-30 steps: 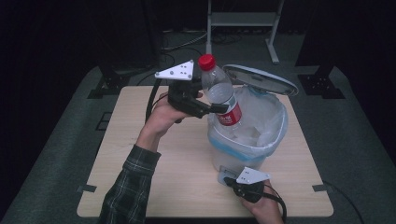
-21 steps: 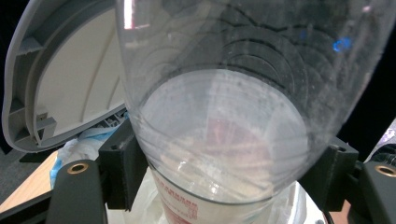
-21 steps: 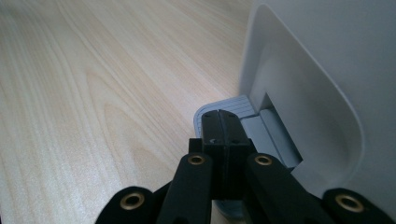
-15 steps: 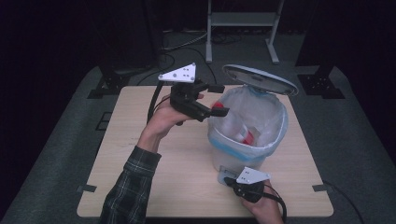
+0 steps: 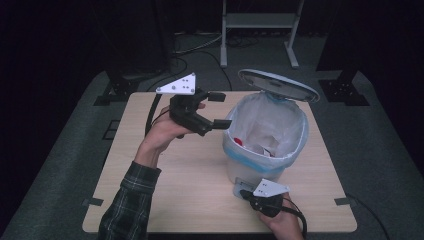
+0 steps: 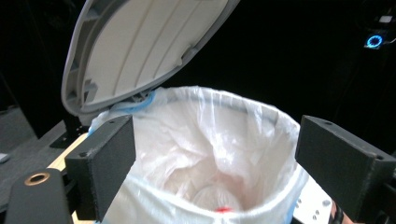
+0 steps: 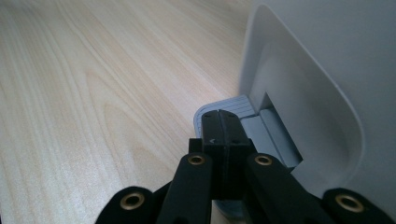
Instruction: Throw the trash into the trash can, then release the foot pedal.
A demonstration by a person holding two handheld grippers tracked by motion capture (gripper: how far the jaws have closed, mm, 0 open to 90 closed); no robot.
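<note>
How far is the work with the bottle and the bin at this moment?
Done: the bottle lies inside the bin, on the white bag.

In hand: the left gripper hangs beside the rim; its jaws have just been opening and nothing is between them. The right gripper, jaws shut, presses on the pedal, and the lid stands up.

Left: probably release the pedal so the lid closes.

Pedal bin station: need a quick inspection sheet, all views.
Surface: light wood table, bare around the bin.
Job's things: pedal bin with white liner, lid raised; bottle with red cap lying inside.
Clutter: nothing seen.
Grippers: left gripper beside the bin rim, jaws have just been opening, nothing between them; right gripper shut, its tips on the pedal.
Cables: black cable trails from left gripper.
Surroundings: dark room, grey floor mat, metal stand behind.
</note>
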